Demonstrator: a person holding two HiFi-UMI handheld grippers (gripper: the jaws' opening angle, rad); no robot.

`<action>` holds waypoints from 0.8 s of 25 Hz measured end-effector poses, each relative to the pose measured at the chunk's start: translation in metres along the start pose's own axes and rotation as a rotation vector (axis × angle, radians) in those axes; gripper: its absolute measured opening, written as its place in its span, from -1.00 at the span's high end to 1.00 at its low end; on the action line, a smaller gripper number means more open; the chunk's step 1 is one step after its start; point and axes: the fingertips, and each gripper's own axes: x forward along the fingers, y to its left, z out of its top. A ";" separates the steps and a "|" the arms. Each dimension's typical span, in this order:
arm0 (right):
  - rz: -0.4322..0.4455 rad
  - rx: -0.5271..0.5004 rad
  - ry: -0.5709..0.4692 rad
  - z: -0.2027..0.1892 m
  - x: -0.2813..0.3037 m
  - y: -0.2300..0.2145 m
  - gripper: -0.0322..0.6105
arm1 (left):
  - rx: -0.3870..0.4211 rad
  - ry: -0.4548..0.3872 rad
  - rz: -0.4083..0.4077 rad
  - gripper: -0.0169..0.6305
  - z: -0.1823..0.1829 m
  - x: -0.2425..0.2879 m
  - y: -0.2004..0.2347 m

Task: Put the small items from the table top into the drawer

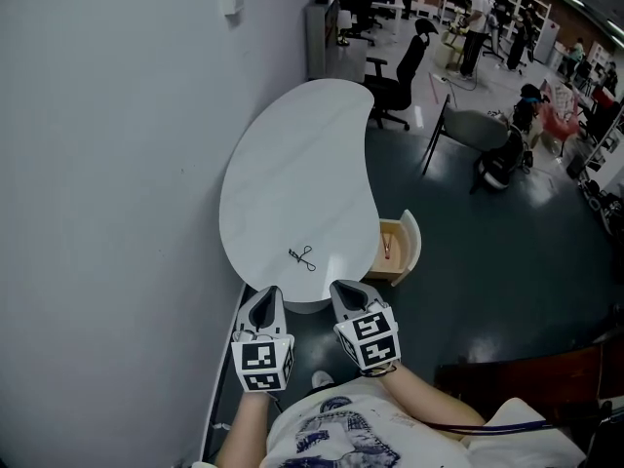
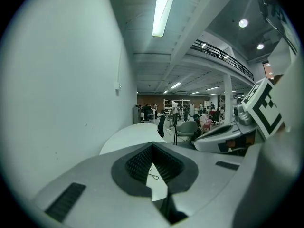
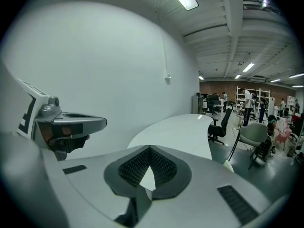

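Nearest below, the left gripper (image 1: 266,293) and right gripper (image 1: 341,287) are held side by side short of the white table (image 1: 292,154). Each has its fingers pressed together with nothing between them. The one small item left on the top, a thin black looped metal piece (image 1: 302,256) (perhaps tiny scissors, too small to tell), lies just ahead of the fingertips, roughly between the two grippers. The open drawer (image 1: 413,245) is ahead and to the right of the right gripper's fingers and already has something slim inside. The step in hand looks like the approach. One gripper's fingers should be parted before arriving, brought down low over the piece, and closed across its stiffest part. A flat wiry thing could easily skid on the smooth top, so the closing should be slow and square.
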 end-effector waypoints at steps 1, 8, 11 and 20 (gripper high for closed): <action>0.000 0.000 0.006 -0.003 0.000 0.004 0.83 | 0.000 0.003 -0.003 0.89 -0.003 -0.002 0.001; -0.008 -0.019 0.034 -0.007 0.010 0.016 0.83 | -0.024 0.014 -0.011 0.89 -0.014 -0.006 0.015; -0.009 -0.029 0.038 -0.008 0.021 0.017 0.83 | -0.032 0.017 -0.006 0.89 -0.018 -0.001 0.024; 0.036 -0.057 0.121 -0.020 0.075 0.018 0.83 | -0.064 0.064 0.017 0.89 -0.036 0.029 0.052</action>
